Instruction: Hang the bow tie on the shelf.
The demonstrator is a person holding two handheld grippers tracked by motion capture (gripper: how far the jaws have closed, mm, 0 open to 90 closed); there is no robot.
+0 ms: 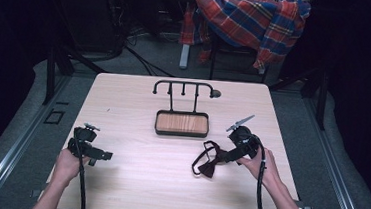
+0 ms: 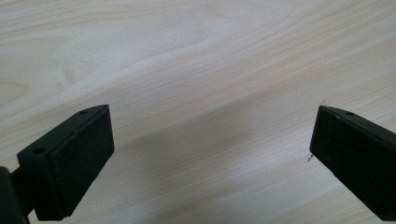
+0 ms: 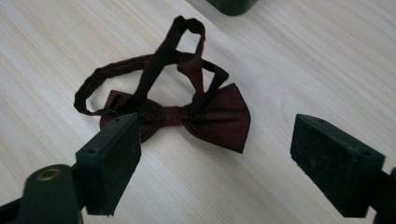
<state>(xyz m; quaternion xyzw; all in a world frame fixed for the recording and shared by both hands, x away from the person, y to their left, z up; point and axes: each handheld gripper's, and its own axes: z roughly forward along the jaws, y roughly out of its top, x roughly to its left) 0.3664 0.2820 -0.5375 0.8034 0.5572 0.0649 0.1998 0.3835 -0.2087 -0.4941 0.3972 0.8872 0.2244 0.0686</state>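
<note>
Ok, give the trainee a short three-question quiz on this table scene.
1. True or false: the right gripper has its jaws clamped on the bow tie.
2. What lies in front of the left gripper: A) the bow tie, B) bare wooden table, C) the tray?
3. What stands at the far middle of the table in the high view?

Key:
1. False; the jaws stand open, the bow tie lies on the table ahead of them.
2. B.
3. A black hook rack on a wood-bottomed tray.
</note>
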